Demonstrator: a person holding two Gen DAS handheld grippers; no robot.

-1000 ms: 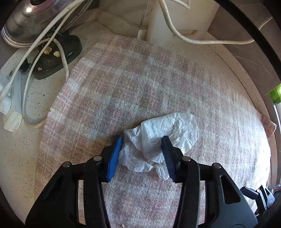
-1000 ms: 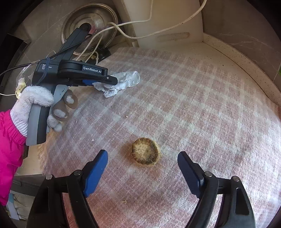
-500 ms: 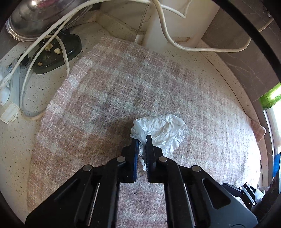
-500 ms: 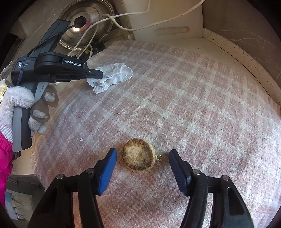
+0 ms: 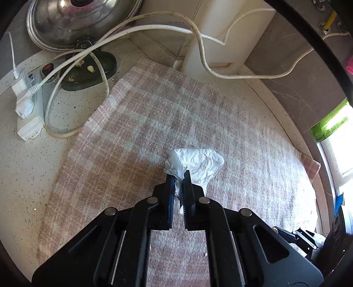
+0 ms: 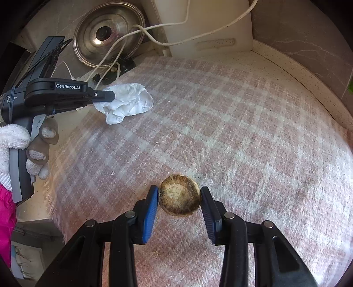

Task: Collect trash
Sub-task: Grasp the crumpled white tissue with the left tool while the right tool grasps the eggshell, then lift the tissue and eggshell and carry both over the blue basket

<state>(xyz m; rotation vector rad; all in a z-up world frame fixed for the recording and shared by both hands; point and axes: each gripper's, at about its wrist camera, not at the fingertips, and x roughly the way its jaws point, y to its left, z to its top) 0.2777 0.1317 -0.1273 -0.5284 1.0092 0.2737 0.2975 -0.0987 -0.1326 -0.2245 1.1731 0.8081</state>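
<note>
My left gripper (image 5: pixel 179 176) is shut on a crumpled white tissue (image 5: pixel 196 164) and holds it just above the pink plaid cloth (image 5: pixel 154 123). In the right wrist view the left gripper (image 6: pixel 108 96) shows at the left with the tissue (image 6: pixel 126 103) hanging from its tips. My right gripper (image 6: pixel 179 194) has closed around a round brown food scrap (image 6: pixel 179 195) on the cloth (image 6: pixel 242 132); both blue pads touch its sides.
A metal pot lid (image 5: pixel 77 19) leans at the back left, with a black holder (image 5: pixel 88 70), a white power strip (image 5: pixel 28 108) and white cables (image 5: pixel 154 28) beside it. A cream board (image 6: pixel 209 26) stands against the back wall. Small crumbs (image 6: pixel 113 173) lie on the cloth.
My left gripper closed on the tissue and lifted it off the cloth. My right gripper moved forward and closed around the brown scrap.
</note>
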